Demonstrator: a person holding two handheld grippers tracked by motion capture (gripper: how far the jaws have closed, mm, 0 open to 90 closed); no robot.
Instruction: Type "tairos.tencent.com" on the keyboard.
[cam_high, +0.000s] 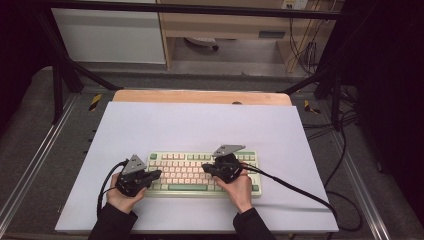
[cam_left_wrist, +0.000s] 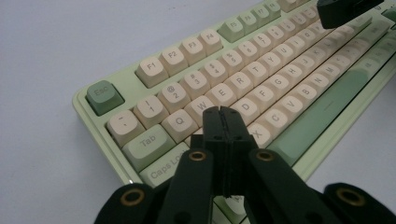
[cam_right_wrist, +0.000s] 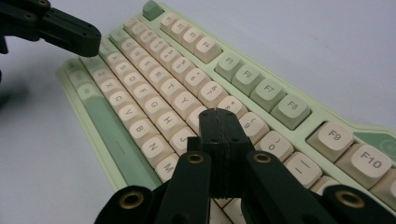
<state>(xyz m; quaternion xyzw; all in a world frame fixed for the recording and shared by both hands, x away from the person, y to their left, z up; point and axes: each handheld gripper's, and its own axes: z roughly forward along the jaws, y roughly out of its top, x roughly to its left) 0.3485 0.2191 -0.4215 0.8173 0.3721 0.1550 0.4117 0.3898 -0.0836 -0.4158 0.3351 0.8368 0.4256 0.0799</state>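
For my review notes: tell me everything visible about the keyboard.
The keyboard is pale green with cream keycaps and darker green Esc, space bar and some function keys; it looks plastic. It lies flat near the front of the white sheet. The shut left gripper hangs over the A and S keys, the shut right gripper near J and K; contact unclear.

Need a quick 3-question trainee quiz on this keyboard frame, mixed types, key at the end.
1. True or false: the left gripper has its black jaws shut with nothing between them.
2. The right gripper is over which part of the pale green keyboard with cream keycaps? A) its Esc corner B) its right half C) off the keyboard
3. What does the keyboard rest on?

Key:
1. True
2. B
3. The white table sheet
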